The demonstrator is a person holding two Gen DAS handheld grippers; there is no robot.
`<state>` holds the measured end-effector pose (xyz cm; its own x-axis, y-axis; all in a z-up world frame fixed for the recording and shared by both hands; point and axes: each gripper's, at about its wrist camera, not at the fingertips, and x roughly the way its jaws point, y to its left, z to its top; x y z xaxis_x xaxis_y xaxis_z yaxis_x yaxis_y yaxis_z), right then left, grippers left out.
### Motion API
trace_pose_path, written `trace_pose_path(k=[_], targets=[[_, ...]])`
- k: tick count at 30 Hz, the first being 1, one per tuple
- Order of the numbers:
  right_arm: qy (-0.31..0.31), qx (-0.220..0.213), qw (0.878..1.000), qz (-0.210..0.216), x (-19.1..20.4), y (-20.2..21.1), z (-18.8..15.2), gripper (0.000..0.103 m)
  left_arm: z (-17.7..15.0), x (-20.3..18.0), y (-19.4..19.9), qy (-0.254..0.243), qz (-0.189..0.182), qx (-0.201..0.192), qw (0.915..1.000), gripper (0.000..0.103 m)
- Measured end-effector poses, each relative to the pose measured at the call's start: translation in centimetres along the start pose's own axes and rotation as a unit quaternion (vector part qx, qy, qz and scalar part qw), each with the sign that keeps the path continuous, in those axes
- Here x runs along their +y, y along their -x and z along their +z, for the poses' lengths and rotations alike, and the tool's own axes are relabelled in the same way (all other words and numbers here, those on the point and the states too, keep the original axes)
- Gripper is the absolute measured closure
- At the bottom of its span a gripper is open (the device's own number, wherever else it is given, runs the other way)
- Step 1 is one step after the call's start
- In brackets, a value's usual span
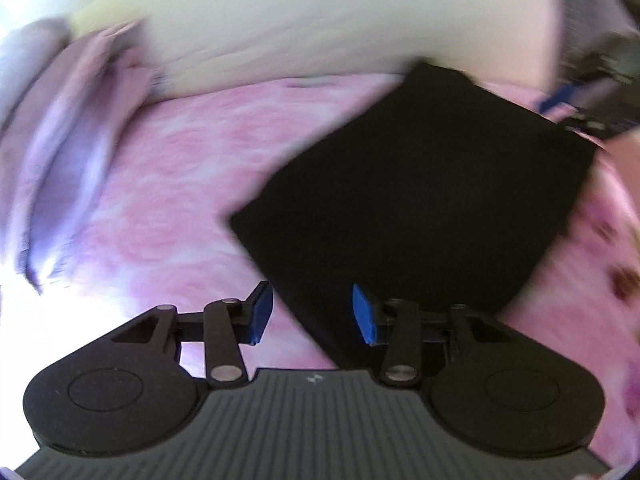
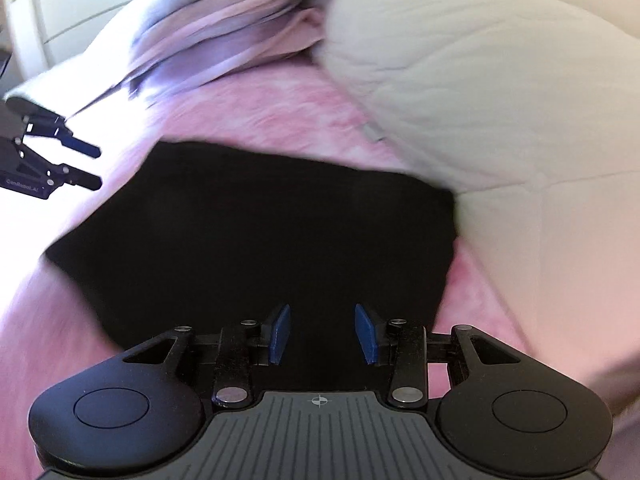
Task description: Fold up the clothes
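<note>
A folded black garment (image 2: pixel 256 240) is seen lying flat on a pink bedspread (image 2: pixel 256 108). A cream pillow (image 2: pixel 480 80) is touching its far edge, and a pile of lilac cloth (image 2: pixel 224 32) lies beside that pillow. The right claw (image 2: pixel 322 334) is held above the garment's near edge, its 2 blue pads (image 2: pixel 366 332) parted with nothing gripped. The left claw (image 1: pixel 314 314) is likewise held partly spread and empty, over the garment's corner.
</note>
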<state>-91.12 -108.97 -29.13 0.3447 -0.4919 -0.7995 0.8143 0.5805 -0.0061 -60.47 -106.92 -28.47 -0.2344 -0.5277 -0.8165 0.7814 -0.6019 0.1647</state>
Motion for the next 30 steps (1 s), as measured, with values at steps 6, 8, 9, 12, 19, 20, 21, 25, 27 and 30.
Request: trace_pose_path(k=[6,8,9,12,19,20,21,25,27,30], targets=[[0.037,0.019,0.999,-0.003,1.8,-0.7,-3.2,0.063,-2.2,-1.9,-3.0,0.006,0.016,0.036,0.9992,0.06],[0.031,0.014,0.999,-0.012,1.7,0.2,-3.0,0.063,-1.7,-1.5,-3.5,0.011,0.027,0.041,0.9987,0.058],[0.027,0.008,0.999,-0.019,1.6,0.9,-3.1,0.063,-1.7,-1.6,-3.6,0.007,0.03,0.041,0.9987,0.058],[0.025,0.02,0.999,-0.023,2.1,1.4,-4.1,0.063,-1.9,-2.3,-3.4,-0.005,0.045,0.037,0.9983,0.058],[-0.009,0.02,0.999,-0.046,3.7,4.4,-6.0,0.06,-2.2,-3.7,0.9,0.081,0.081,0.046,0.9924,0.051],[-0.019,0.019,0.998,-0.056,4.1,4.9,-6.2,0.053,-2.5,-4.2,1.8,0.096,0.082,0.045,0.991,0.045],[-0.033,0.019,0.997,-0.065,4.5,5.4,-6.5,0.041,-2.7,-4.6,2.6,0.111,0.083,0.044,0.9893,0.042],[-0.109,0.029,0.99,-0.09,6.8,7.2,-7.2,0.029,-3.6,-6.4,5.4,0.186,0.075,0.036,0.9791,0.03],[-0.144,0.035,0.985,-0.092,8.1,8.3,-7.5,0.028,-3.8,-7.0,6.9,0.217,0.073,0.032,0.9729,0.019],[-0.176,0.041,0.979,-0.094,10.0,10.6,-7.4,0.028,-4.1,-7.9,9.6,0.273,0.074,0.025,0.9589,0.013]])
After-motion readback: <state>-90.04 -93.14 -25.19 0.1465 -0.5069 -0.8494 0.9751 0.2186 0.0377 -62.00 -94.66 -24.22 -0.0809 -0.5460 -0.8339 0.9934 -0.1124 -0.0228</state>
